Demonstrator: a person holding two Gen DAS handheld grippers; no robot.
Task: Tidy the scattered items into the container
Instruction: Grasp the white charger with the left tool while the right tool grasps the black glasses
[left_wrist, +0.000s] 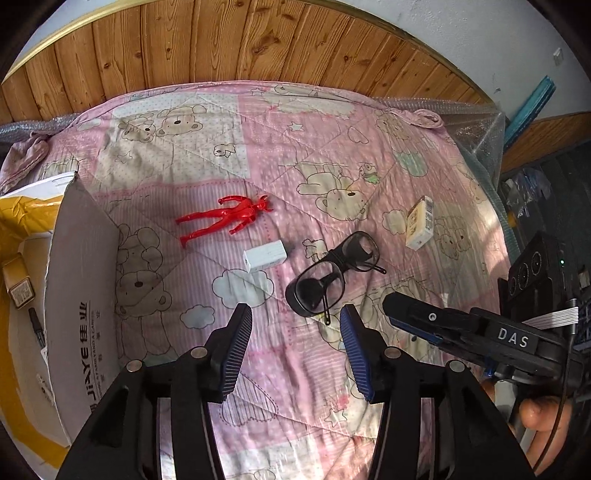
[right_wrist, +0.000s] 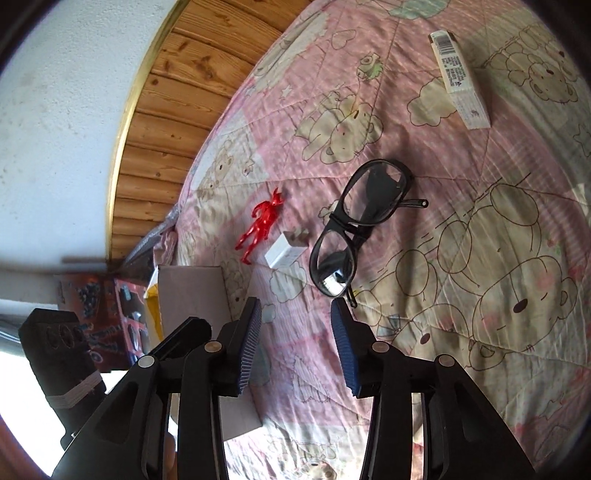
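Observation:
On the pink bear-print quilt (left_wrist: 258, 155) lie a red toy figure (left_wrist: 225, 218) (right_wrist: 260, 225), a small white charger block (left_wrist: 265, 256) (right_wrist: 285, 253), black-framed glasses (left_wrist: 334, 275) (right_wrist: 360, 221) and a cream printed box (left_wrist: 419, 223) (right_wrist: 460, 79). A cardboard box (left_wrist: 79, 295) (right_wrist: 192, 295) stands open at the left edge. My left gripper (left_wrist: 295, 325) hovers open just short of the glasses and charger. My right gripper (right_wrist: 295, 317) is open too, low over the quilt near the glasses; in the left wrist view its body (left_wrist: 480, 328) shows at the right, fingertips unseen.
A wooden headboard (left_wrist: 229, 55) and white wall run along the far side of the bed. Bubble wrap (left_wrist: 476, 122) covers the bed's right edge. Inside the cardboard box lie yellow packaging (left_wrist: 22, 218) and a pen (left_wrist: 37, 328). A hand (left_wrist: 543, 410) holds the right gripper.

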